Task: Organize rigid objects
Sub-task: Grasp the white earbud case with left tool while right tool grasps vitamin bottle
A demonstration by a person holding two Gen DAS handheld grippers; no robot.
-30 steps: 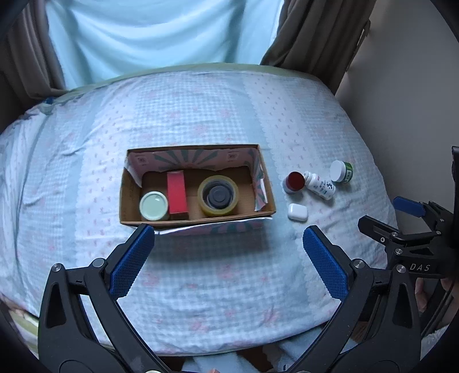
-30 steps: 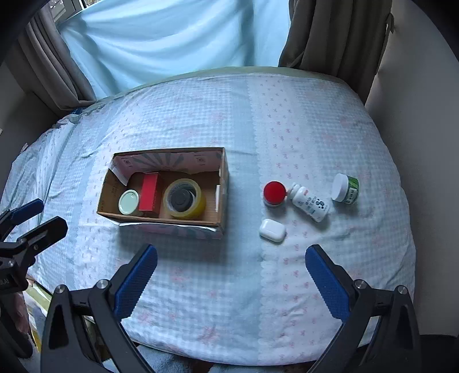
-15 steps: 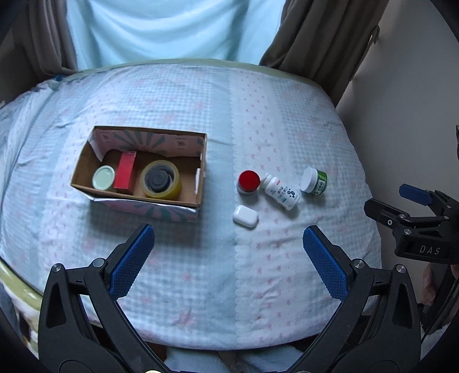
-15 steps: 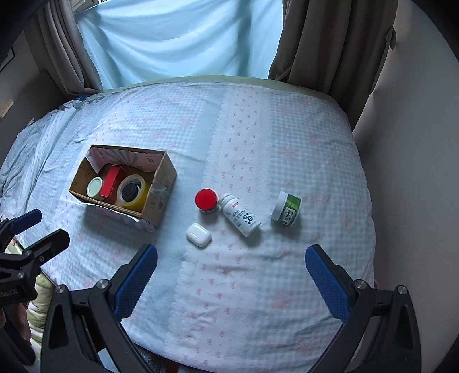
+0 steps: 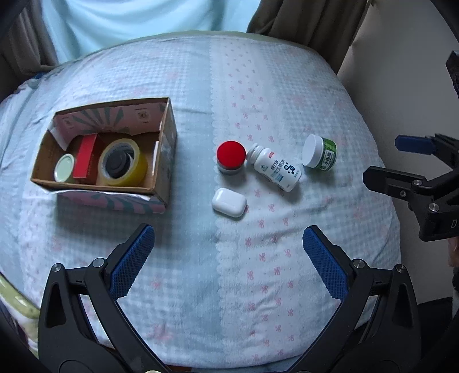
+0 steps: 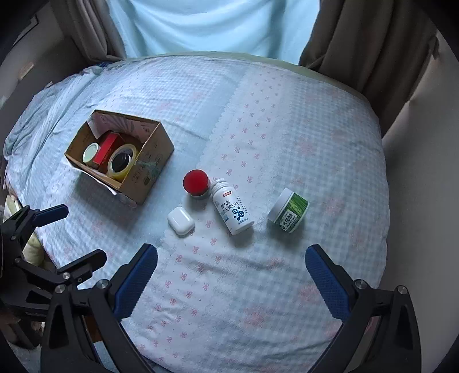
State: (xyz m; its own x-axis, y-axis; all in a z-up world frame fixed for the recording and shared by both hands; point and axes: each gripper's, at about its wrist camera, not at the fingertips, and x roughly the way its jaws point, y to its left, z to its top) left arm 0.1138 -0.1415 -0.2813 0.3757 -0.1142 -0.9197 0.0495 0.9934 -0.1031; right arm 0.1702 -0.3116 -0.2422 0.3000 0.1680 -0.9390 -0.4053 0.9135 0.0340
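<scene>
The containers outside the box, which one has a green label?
The small jar with the white lid, lying tipped farthest right on the bed. The white bottle beside it has a blue-printed label, and the red-topped one shows no green.

Both wrist cameras looked steeply down over the bed's (image 5: 218,287) near edge toward the curtains (image 6: 212,25), the right one from further right; both views shared the box (image 5: 165,149) and loose containers
</scene>
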